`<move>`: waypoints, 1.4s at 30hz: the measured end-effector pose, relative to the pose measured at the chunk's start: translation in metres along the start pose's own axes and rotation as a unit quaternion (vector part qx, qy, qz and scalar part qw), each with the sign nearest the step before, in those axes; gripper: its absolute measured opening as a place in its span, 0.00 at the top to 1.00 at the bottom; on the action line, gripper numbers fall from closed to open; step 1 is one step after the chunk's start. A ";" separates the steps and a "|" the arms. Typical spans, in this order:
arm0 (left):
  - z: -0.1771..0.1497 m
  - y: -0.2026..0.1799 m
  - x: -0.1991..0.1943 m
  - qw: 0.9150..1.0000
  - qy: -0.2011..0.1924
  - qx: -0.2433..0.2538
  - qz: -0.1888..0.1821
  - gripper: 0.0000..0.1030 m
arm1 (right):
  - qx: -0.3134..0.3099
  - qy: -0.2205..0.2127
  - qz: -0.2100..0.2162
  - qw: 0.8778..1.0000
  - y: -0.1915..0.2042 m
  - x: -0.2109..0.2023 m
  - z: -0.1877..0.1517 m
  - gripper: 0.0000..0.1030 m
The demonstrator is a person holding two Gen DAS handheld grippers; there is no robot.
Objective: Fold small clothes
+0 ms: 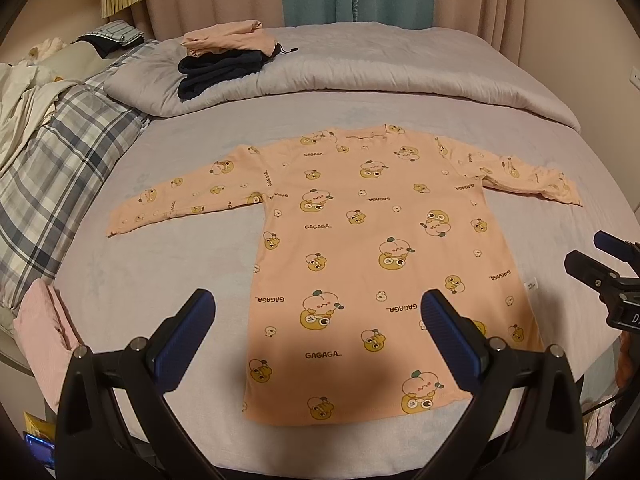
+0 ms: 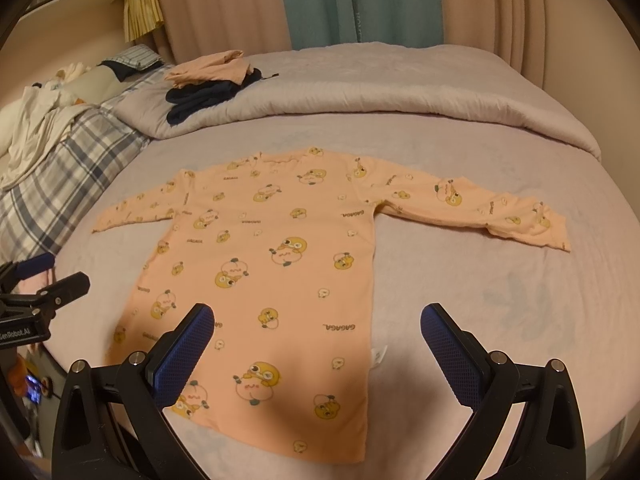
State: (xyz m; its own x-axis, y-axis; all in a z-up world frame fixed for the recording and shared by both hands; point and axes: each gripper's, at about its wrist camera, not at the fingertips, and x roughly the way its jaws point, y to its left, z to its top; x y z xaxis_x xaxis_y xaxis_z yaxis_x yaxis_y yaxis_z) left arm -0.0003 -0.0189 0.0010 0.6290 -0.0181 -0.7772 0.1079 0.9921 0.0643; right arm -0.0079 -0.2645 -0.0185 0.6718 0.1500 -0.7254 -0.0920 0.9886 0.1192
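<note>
Peach shirt (image 1: 360, 264) lies flat on the bed (image 1: 168, 272), sleeves spread. Beyond its collar I see folded clothes (image 1: 224, 64). Both my tools, left tool (image 1: 318, 338) and right tool (image 2: 316, 340), hang open, empty.

A shirt (image 1: 360, 248) lies flat in the middle of the bed (image 1: 168, 280), with 1 sleeve out to each side. Behind it lies a folded blanket (image 1: 360, 68). On the blanket's left end sits a pile of clothes (image 1: 224, 60). Pillows (image 1: 52, 152) lie left of the shirt.
</note>
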 end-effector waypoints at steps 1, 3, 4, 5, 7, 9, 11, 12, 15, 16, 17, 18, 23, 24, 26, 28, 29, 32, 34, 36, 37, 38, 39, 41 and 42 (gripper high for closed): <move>0.000 0.000 0.000 1.000 0.000 0.000 0.000 0.00 | 0.000 0.000 0.000 1.000 0.000 0.000 0.000 0.01; 0.000 0.000 0.000 1.000 0.000 0.000 0.001 0.00 | 0.000 0.000 0.000 1.000 0.000 0.000 0.000 0.01; 0.000 0.000 0.000 1.000 -0.001 0.000 0.001 0.00 | 0.000 0.000 0.000 1.000 0.000 0.000 0.000 0.01; 0.000 0.000 0.000 1.000 -0.001 0.000 0.000 0.00 | 0.000 0.000 0.000 1.000 0.000 0.000 0.000 0.01; 0.000 0.000 0.000 1.000 0.000 0.000 0.000 0.00 | 0.000 0.001 0.000 1.000 0.000 0.000 0.000 0.01; 0.000 0.000 0.000 1.000 0.000 0.000 0.001 0.00 | 0.000 0.000 0.000 1.000 0.000 0.000 0.000 0.01; 0.000 0.000 0.000 1.000 0.000 0.001 0.000 0.00 | 0.000 0.001 0.000 1.000 0.000 0.000 0.000 0.01; 0.000 0.000 0.000 1.000 0.001 0.001 0.000 0.00 | 0.000 0.000 0.000 1.000 0.000 0.000 0.000 0.01; -0.001 -0.001 0.001 1.000 0.002 0.002 0.000 0.00 | 0.001 0.001 -0.001 1.000 0.000 0.000 0.000 0.01; -0.001 -0.001 0.001 1.000 0.002 0.002 0.000 0.00 | 0.001 0.001 -0.001 1.000 0.001 0.000 0.000 0.01; -0.001 -0.001 0.001 1.000 0.002 0.003 -0.001 0.00 | 0.001 0.001 0.000 1.000 0.000 0.000 0.000 0.01; -0.001 -0.002 0.001 1.000 0.002 0.003 -0.001 0.00 | 0.001 0.001 -0.001 1.000 0.001 0.000 0.000 0.01; 0.000 -0.002 0.002 1.000 0.004 0.004 -0.001 0.00 | 0.001 0.002 -0.001 1.000 0.001 0.000 -0.002 0.01; -0.001 -0.003 0.003 1.000 0.005 0.004 -0.001 0.00 | 0.001 0.002 -0.002 1.000 0.001 0.000 -0.001 0.01; -0.001 -0.002 0.004 1.000 0.006 0.003 -0.002 0.00 | 0.001 0.002 -0.001 1.000 0.001 0.000 -0.001 0.01; -0.001 -0.002 0.006 1.000 0.009 0.001 -0.004 0.00 | 0.002 0.004 -0.002 1.000 0.001 0.001 -0.002 0.01; -0.001 -0.001 0.008 1.000 0.010 -0.002 -0.008 0.00 | 0.004 0.006 -0.001 1.000 0.000 0.002 -0.002 0.01; -0.001 0.003 0.013 0.999 0.018 -0.016 -0.024 0.00 | 0.012 0.011 0.006 1.000 -0.003 0.004 -0.004 0.01; -0.001 0.007 0.018 0.999 0.024 -0.031 -0.033 0.00 | 0.019 0.012 0.017 1.000 -0.005 0.005 -0.005 0.01; -0.001 0.010 0.023 0.998 0.027 -0.041 -0.035 0.00 | 0.028 0.011 0.032 0.999 -0.009 0.007 -0.006 0.01; -0.001 0.010 0.026 0.998 0.031 -0.044 -0.036 0.00 | 0.033 0.010 0.040 0.999 -0.011 0.007 -0.006 0.01; -0.001 0.011 0.029 0.998 0.034 -0.047 -0.039 0.00 | 0.038 0.010 0.050 0.998 -0.013 0.008 -0.007 0.01; -0.001 0.011 0.033 0.997 0.040 -0.054 -0.047 0.00 | 0.050 0.010 0.068 0.996 -0.018 0.011 -0.007 0.01; 0.000 0.013 0.040 0.994 0.048 -0.068 -0.070 0.00 | 0.074 0.012 0.094 0.993 -0.027 0.015 -0.009 0.01; 0.000 0.014 0.045 0.992 0.052 -0.078 -0.085 0.00 | 0.092 0.014 0.110 0.990 -0.035 0.018 -0.010 0.01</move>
State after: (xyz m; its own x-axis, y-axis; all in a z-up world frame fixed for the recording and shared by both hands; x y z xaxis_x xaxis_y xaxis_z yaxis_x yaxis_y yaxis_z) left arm 0.0290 -0.0062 -0.0330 0.5287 -0.1827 -0.8289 0.0805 0.9830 -0.1653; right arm 0.0002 -0.2957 -0.0429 0.6296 0.3649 -0.6860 -0.0969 0.9128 0.3967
